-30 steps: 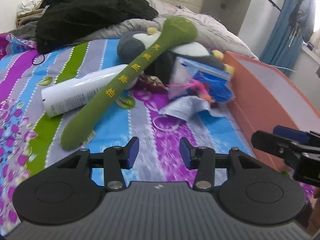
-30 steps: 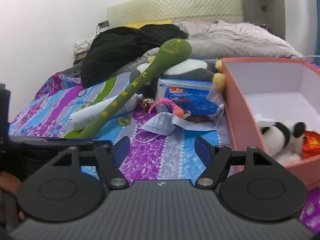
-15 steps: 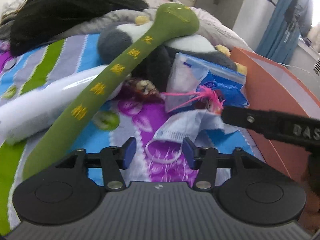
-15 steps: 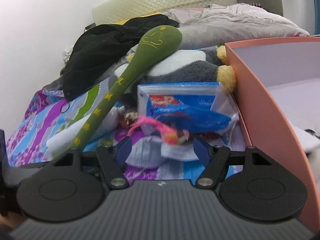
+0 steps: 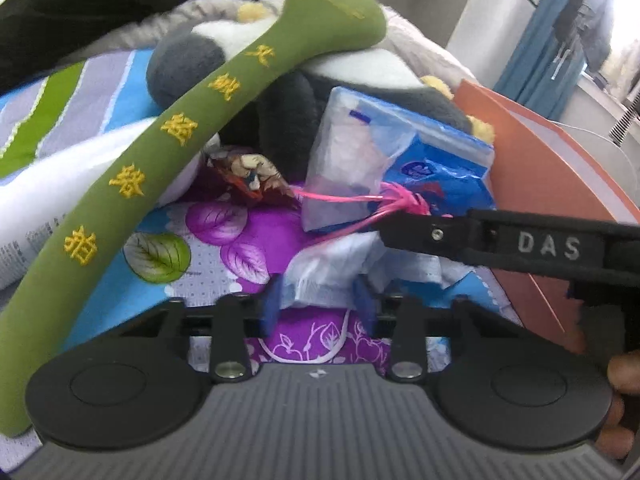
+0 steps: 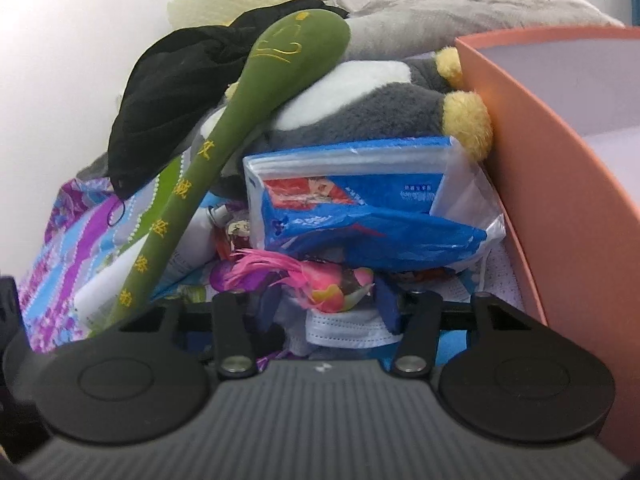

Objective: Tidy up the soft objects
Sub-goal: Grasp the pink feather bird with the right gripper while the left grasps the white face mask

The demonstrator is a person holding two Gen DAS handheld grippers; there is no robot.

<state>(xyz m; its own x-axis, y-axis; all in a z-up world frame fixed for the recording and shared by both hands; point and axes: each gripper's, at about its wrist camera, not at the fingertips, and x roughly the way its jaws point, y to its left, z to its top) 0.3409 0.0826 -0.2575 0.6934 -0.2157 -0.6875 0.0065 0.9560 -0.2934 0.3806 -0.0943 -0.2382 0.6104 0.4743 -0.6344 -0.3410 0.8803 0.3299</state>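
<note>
A white face mask (image 5: 320,280) lies crumpled on the bedspread; my left gripper (image 5: 318,306) is open with its blue fingers on either side of it. My right gripper (image 6: 326,300) is open around a pink feathered toy (image 6: 320,280), with the mask (image 6: 348,328) just beneath. Its arm (image 5: 520,242) crosses the left wrist view. Behind lie a blue tissue pack (image 5: 404,164) (image 6: 360,208), a long green plush stick (image 5: 208,120) (image 6: 240,152) and a grey-white plush penguin (image 6: 360,104). The orange box (image 6: 560,184) stands at the right.
A white bottle (image 5: 60,200) lies under the green stick. A black garment (image 6: 176,92) and a grey duvet (image 6: 460,4) are piled at the back. A small brown wrapper (image 5: 248,176) lies by the tissue pack. The orange box wall (image 5: 560,184) bounds the right side.
Both grippers have moved forward and down into the pile. The left now straddles the mask, the right straddles the pink feathered toy. Both sets of fingers have narrowed slightly.
</note>
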